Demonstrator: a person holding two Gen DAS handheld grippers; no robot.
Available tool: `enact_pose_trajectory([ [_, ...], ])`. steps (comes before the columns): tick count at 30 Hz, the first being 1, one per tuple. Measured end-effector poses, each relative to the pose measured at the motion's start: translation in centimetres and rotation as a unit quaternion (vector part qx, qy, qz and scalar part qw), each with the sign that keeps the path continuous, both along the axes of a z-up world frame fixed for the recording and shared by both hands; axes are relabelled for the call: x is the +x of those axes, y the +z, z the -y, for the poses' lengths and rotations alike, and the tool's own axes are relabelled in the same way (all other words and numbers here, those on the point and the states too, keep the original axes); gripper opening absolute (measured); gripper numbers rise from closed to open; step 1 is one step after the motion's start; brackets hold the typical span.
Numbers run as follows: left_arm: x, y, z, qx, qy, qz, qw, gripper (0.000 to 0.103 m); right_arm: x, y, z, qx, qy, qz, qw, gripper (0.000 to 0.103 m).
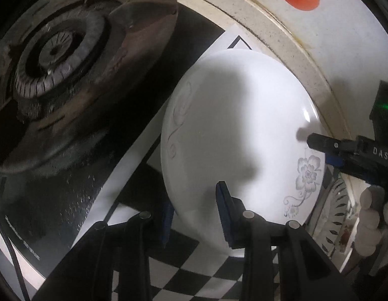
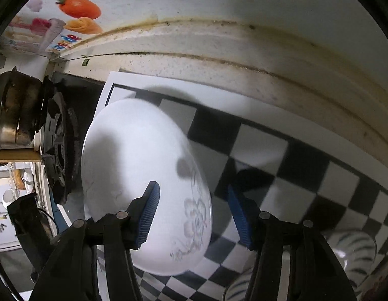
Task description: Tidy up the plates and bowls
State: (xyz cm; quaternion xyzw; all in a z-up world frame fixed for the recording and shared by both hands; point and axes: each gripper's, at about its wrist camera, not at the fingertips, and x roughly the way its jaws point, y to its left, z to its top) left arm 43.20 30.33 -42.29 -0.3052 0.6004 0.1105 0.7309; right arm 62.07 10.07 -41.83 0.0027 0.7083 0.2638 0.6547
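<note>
**Over the checkered mat, plate pinched at its rim**

Between left gripper [image 1: 196,205] pads: near rim of white flowered plate [image 1: 234,130], clamped narrow, one pad over, one under. Beyond: checkered mat [image 1: 184,263], gas burner [image 1: 56,57] alongside. Right gripper [image 2: 192,213] half-wide, holding nothing (plate's flowered edge between its fingers, untouched). Striped bowl [image 2: 354,253] at lower right.

We are in a home kitchen. At the upper left of the left wrist view we see a gas burner [image 1: 58,47] of a black stove. Behind it runs a stained counter edge [image 2: 244,47], and fruit stickers [image 2: 79,7] decorate the wall. A worn metal pot [image 2: 14,110] stands at the left.
</note>
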Motion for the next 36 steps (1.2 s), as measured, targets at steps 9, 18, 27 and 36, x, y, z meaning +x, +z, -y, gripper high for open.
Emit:
enact_pose_trajectory([
  [9, 0.0, 0.1, 0.1, 0.020, 0.004, 0.013, 0.9997, 0.024, 0.6, -0.8, -1.1, -0.018, 0.018, 0.013, 1.000, 0.021],
  [18, -1.1, 1.6, -0.6, 0.028, -0.003, 0.034, 0.9991, 0.024, -1.6, 1.2, 0.2, -0.003, 0.018, 0.022, 1.000, 0.014],
  [27, -1.5, 0.0, -0.9, 0.002, -0.002, 0.010, 0.9999, 0.024, -4.0, -0.6, 2.0, 0.002, 0.026, -0.022, 0.999, 0.014],
  [36, 0.3, -0.2, -1.1, 0.012, -0.013, 0.010, 0.9998, 0.024, -2.2, -1.8, 2.3, 0.037, 0.007, -0.049, 0.998, 0.016],
])
